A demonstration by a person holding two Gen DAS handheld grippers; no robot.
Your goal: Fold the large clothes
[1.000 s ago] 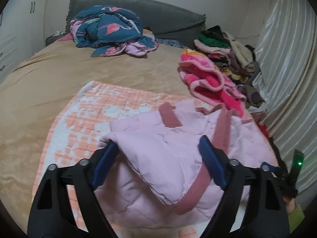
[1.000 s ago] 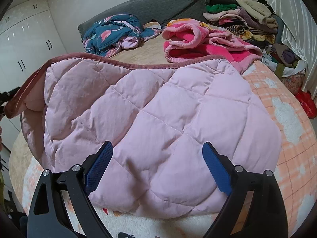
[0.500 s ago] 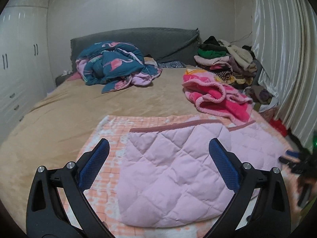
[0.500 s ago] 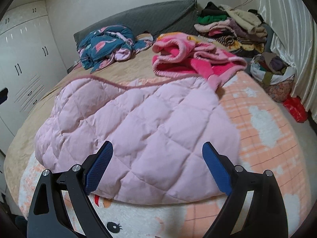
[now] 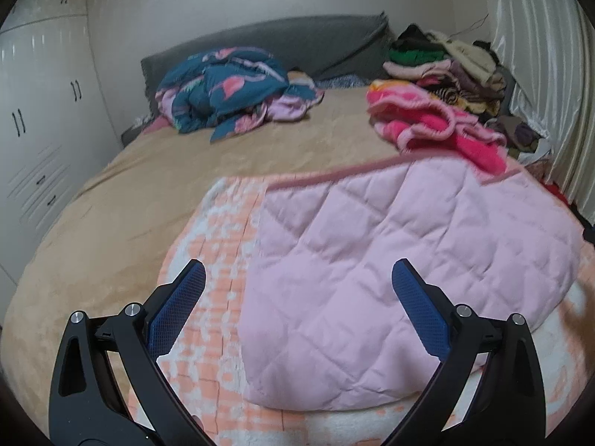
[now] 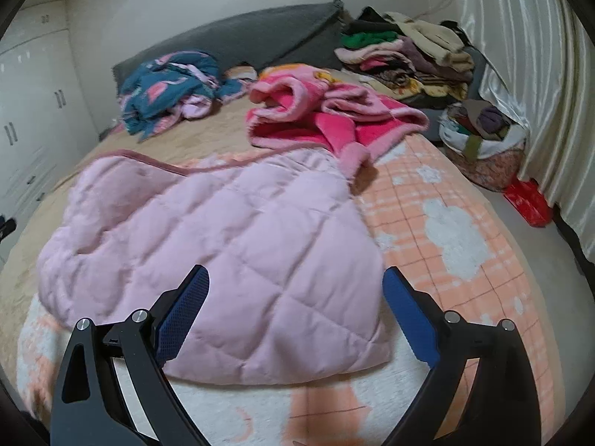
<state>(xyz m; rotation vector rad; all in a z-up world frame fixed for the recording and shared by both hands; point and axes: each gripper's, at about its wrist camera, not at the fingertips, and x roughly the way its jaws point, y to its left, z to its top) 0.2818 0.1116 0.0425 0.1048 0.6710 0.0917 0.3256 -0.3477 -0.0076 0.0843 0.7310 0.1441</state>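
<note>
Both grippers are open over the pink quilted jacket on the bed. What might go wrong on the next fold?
1. The pink fleece garment overlaps the quilted jacket's far edge, so lifting that edge may drag it along.
2. The puffy jacket may spring back open once folded.
3. The left gripper or right gripper could pinch the checked blanket underneath too.

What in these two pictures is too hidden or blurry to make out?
- Pink quilted jacket: sleeves and front are folded under in both views.
- Clothes pile by the curtain: single garments overlap and blur.
- Bag in the right view: contents too small.
- Both tongs, left and right: handles cut off by the bottom edge.
</note>
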